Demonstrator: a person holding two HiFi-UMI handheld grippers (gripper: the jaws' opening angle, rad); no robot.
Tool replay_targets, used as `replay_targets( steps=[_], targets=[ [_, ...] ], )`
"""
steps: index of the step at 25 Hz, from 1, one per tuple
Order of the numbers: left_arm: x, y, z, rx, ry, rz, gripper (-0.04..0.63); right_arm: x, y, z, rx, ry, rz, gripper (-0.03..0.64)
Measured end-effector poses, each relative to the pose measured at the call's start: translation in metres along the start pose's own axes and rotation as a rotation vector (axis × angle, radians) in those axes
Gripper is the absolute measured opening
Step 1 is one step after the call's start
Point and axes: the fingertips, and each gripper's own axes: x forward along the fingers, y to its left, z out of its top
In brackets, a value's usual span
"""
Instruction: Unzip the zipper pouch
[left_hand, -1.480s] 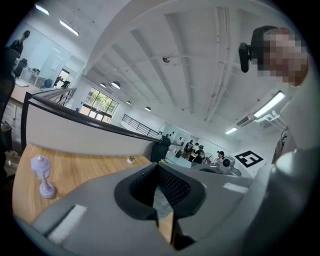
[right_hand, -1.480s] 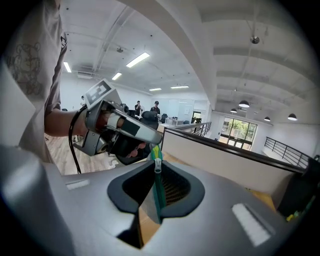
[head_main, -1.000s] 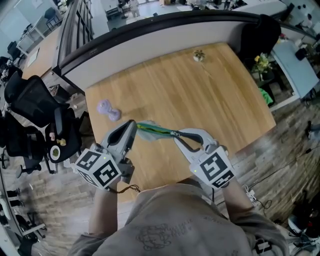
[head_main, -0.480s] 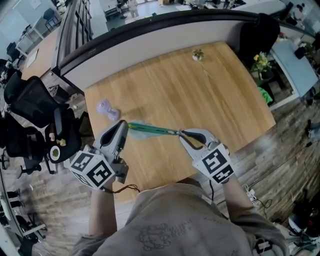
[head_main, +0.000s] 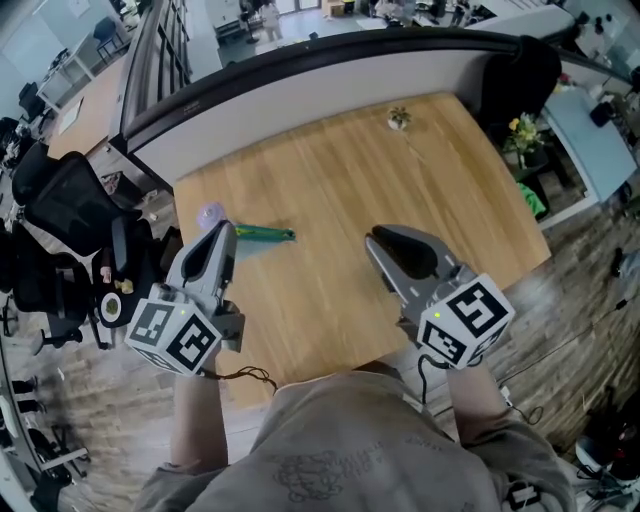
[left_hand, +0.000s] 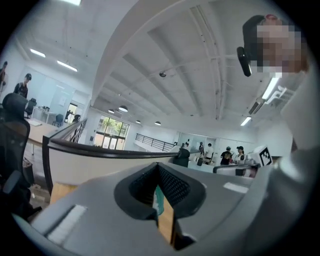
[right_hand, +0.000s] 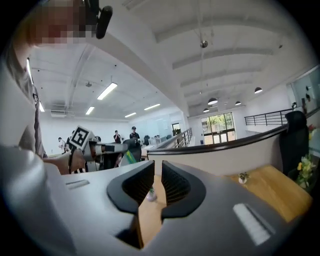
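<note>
Two questions: where is the green zipper pouch (head_main: 262, 233), and what has it?
Its left end is clamped in the left gripper (head_main: 222, 232), over the wooden surface (head_main: 330, 190). The right gripper (head_main: 373, 238) sits well right of the pouch, jaws slightly apart with nothing between them.
And beyond the pouch?
A small purple thing (head_main: 210, 213) lies just past its gripped end. A tiny potted plant (head_main: 399, 116) stands far behind it, to the right.
</note>
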Motion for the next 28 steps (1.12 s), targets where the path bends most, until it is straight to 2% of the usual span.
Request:
replay_targets(
  steps=[3,7,9,13,17,20,22,25,28],
  targets=[
    [-0.004,0.003,0.026,0.064,-0.063,0.037,0.000,-0.008,-0.004,0.038,-0.028,-0.090,-0.027,0.054],
    [-0.011,-0.003,0.052,0.147,-0.119,0.060,0.000,-0.022,-0.002,0.067,-0.104,-0.153,-0.077,0.054],
    [-0.012,-0.008,0.057,0.202,-0.129,0.070,0.000,-0.029,0.000,0.073,-0.120,-0.171,-0.099,0.054],
    [-0.017,-0.018,0.061,0.246,-0.147,0.078,0.000,-0.036,0.006,0.070,-0.147,-0.165,-0.126,0.054],
    [-0.024,-0.020,0.053,0.317,-0.130,0.114,0.000,-0.038,0.015,0.063,-0.187,-0.151,-0.152,0.052],
    [-0.028,-0.021,0.043,0.328,-0.111,0.131,0.000,-0.040,0.013,0.056,-0.169,-0.148,-0.156,0.051],
    [-0.031,-0.022,0.033,0.323,-0.097,0.135,0.000,-0.039,0.012,0.047,-0.128,-0.138,-0.127,0.047],
    [-0.032,-0.026,0.011,0.303,-0.063,0.129,0.000,-0.035,0.009,0.030,-0.056,-0.116,-0.090,0.026],
    [-0.032,-0.031,-0.011,0.274,-0.022,0.114,0.000,-0.031,0.004,0.013,-0.048,-0.083,-0.098,0.020]
  ],
)
